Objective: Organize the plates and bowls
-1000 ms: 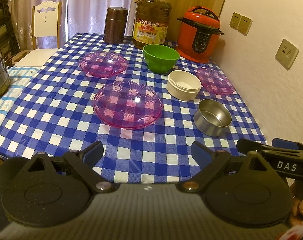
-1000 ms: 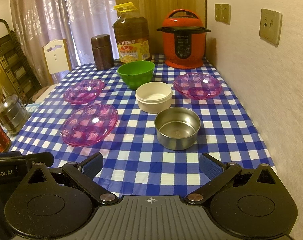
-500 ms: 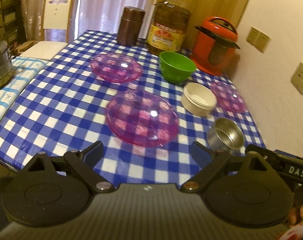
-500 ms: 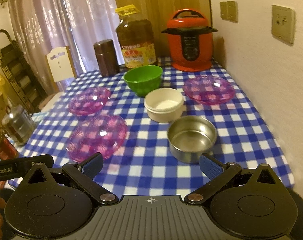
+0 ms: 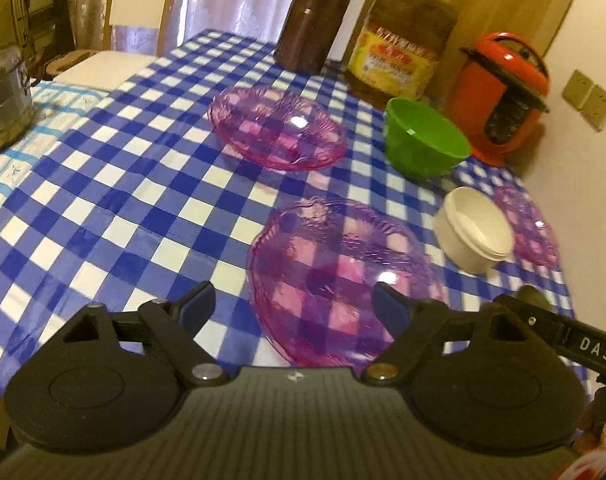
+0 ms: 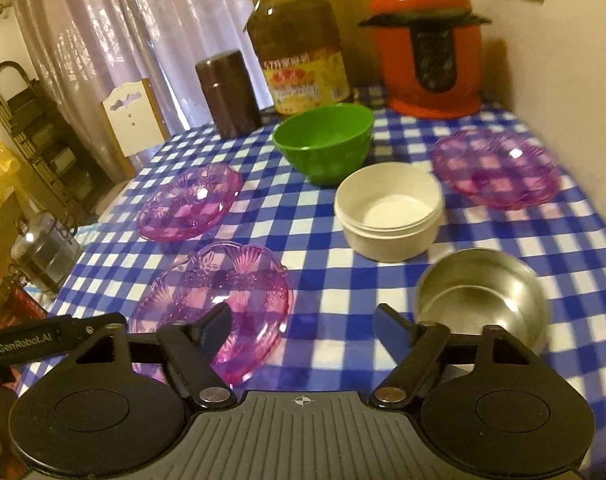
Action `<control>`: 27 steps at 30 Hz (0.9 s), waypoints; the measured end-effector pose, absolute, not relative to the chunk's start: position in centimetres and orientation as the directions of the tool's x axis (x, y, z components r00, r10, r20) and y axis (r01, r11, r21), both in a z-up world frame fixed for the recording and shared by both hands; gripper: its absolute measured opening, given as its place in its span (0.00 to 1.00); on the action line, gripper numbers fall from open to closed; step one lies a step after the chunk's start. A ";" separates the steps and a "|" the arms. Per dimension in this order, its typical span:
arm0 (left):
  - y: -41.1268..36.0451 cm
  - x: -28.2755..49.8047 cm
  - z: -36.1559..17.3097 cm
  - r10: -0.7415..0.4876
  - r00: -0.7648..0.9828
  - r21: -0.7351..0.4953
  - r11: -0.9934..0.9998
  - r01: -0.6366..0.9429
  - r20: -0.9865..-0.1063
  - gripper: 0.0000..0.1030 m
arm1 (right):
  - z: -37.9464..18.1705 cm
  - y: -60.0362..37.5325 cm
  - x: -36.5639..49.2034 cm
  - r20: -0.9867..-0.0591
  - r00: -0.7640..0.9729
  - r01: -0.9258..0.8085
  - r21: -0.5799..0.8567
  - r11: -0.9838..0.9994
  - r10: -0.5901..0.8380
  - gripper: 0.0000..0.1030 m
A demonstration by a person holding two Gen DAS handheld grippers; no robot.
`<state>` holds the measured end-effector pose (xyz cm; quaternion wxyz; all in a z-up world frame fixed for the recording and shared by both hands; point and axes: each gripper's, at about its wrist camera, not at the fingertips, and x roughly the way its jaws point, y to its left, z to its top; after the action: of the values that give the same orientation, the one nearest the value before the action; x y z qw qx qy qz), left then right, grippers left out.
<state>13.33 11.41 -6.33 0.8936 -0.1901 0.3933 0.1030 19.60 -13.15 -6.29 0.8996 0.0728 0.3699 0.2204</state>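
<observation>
On the blue checked cloth the nearest pink glass plate [image 5: 343, 276] [image 6: 215, 300] lies just ahead of both grippers. My left gripper [image 5: 293, 304] is closing; the plate's left part shows in its gap, untouched. My right gripper [image 6: 303, 322] is closing too, over cloth between that plate and the steel bowl [image 6: 479, 300]. Further back are a second pink plate [image 5: 277, 128] [image 6: 191, 200], a green bowl [image 5: 425, 140] [image 6: 325, 140] and a white bowl [image 5: 477, 228] [image 6: 391, 208]. A third pink plate [image 5: 535, 224] [image 6: 497, 168] lies by the wall.
A brown canister [image 6: 229, 96], an oil bottle [image 6: 299, 48] and a red pressure cooker [image 6: 427, 44] line the back of the table. The wall runs along the right. A steel tiffin [image 5: 3, 96] and a white chair [image 6: 133, 120] stand off the left side.
Both grippers have moved forward and lower over the table, so the near plate and the steel bowl look larger. Both pairs of fingers stand closer together than before.
</observation>
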 end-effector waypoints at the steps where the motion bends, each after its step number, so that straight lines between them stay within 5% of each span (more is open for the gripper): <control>1: 11.5 13.8 -6.8 0.040 0.665 -0.251 0.908 -0.337 -0.746 0.76 | -6.8 -12.8 20.3 -0.641 0.621 -0.341 0.298 0.891 0.452 0.67; 12: 12.6 16.4 -10.9 0.055 0.609 -0.218 0.905 -0.365 -0.791 0.38 | -10.7 -10.4 24.5 -0.687 0.544 -0.353 0.333 0.874 0.481 0.38; 27: 12.5 16.3 -11.2 0.072 0.598 -0.195 0.908 -0.370 -0.798 0.12 | -11.7 -9.6 25.0 -0.696 0.515 -0.346 0.364 0.864 0.500 0.08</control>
<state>16.28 12.47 -11.21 0.8770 -0.1733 0.4301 0.1262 25.01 -9.63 -11.72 0.8658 0.0899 0.4274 0.2444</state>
